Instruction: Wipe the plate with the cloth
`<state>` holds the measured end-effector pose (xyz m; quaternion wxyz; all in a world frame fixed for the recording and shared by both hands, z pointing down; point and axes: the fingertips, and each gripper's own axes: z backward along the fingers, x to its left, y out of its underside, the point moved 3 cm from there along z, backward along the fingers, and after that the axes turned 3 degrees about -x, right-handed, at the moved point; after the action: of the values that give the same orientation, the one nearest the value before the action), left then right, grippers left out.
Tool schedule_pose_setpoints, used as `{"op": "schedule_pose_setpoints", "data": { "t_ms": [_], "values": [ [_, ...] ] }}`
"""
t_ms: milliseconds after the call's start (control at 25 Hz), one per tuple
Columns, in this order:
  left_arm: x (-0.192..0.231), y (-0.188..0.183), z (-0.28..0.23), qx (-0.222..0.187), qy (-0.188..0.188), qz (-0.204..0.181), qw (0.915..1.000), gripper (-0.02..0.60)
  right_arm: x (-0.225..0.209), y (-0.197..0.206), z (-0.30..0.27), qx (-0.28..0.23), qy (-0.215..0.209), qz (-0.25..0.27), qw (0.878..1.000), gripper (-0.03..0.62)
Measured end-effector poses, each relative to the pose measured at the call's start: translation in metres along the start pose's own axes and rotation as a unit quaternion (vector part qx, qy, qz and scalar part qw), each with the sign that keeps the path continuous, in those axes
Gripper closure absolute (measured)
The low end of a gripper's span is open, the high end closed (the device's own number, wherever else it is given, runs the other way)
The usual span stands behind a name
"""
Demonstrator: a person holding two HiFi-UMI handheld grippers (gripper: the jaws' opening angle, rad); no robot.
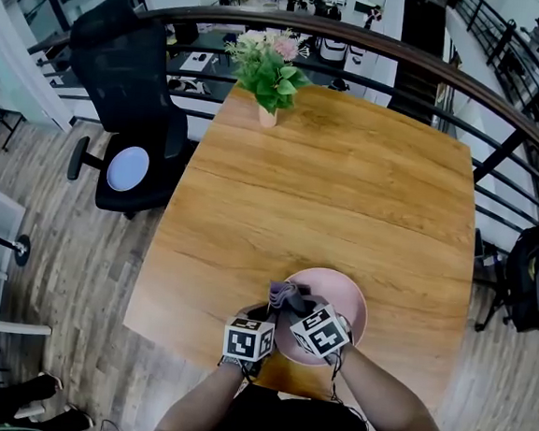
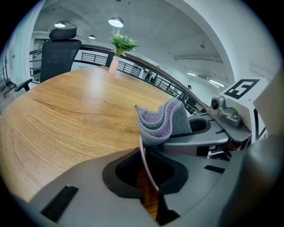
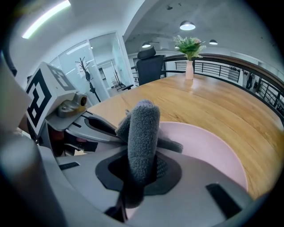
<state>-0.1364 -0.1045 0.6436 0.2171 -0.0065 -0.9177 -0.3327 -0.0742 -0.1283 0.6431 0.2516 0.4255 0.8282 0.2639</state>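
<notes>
Table (image 1: 347,188): Wooden top that fills the head view. Your working end is its 6 o'clock edge.
Chair (image 1: 132,76): Black office chair off the table's 10 o'clock corner, well apart from the work.
Plant (image 1: 271,69): Small vase of flowers at the table's 12 o'clock edge, far from both grippers.
Plate (image 1: 342,296): Pink and round, sitting at the table's 6 o'clock edge directly in front of you. No smear or crumb can be made out on the bare part.
Left gripper (image 2: 148,170): Jaws are clamped on the plate's thin rim, which runs edge-on between them. In the head view this hold sits at about 8 o'clock on the plate.
Right gripper (image 3: 140,168): Jaws are pinched on the cloth, with nothing else between them.
Cloth (image 3: 143,133): Grey and purple, folded into a thick roll. Its long axis runs along the jaws, and the free end stands past the fingertips toward 12 o'clock in the right gripper view. In the head view it sits over the plate's rim at 9 to 10 o'clock.
Key relation: The unwiped plate surface lies toward 3 o'clock from the cloth. The right gripper is the nearer one.
Judgement: You look ready to sweep across toward 3 o'clock while the left gripper steadies the rim.
Contact: I cannot tell whether the cloth touches the plate.
</notes>
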Motion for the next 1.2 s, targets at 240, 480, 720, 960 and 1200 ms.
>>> {"op": "schedule_pose_setpoints", "data": {
  "t_ms": [240, 480, 720, 960, 1200],
  "values": [
    [0.002, -0.001, 0.0, -0.001, 0.001, 0.0, 1.0, 0.532, -0.003, -0.004, -0.007, 0.014, 0.0, 0.021, 1.0, 0.54],
    [0.002, -0.001, 0.0, -0.001, 0.001, 0.0, 1.0, 0.532, -0.016, -0.009, -0.007, 0.016, 0.011, 0.02, 1.0, 0.54],
    [0.001, 0.0, 0.0, -0.003, 0.001, 0.001, 1.0, 0.534, -0.039, -0.006, 0.0, 0.018, 0.038, -0.004, 0.999, 0.54],
    [0.001, -0.001, -0.002, -0.004, 0.001, -0.001, 1.0, 0.534, -0.067, -0.002, 0.011, 0.027, 0.071, -0.031, 0.997, 0.54],
    [0.0, -0.002, -0.001, -0.002, 0.002, 0.002, 1.0, 0.534, -0.092, 0.009, 0.029, 0.047, 0.1, -0.053, 0.992, 0.54]
  ]
}}
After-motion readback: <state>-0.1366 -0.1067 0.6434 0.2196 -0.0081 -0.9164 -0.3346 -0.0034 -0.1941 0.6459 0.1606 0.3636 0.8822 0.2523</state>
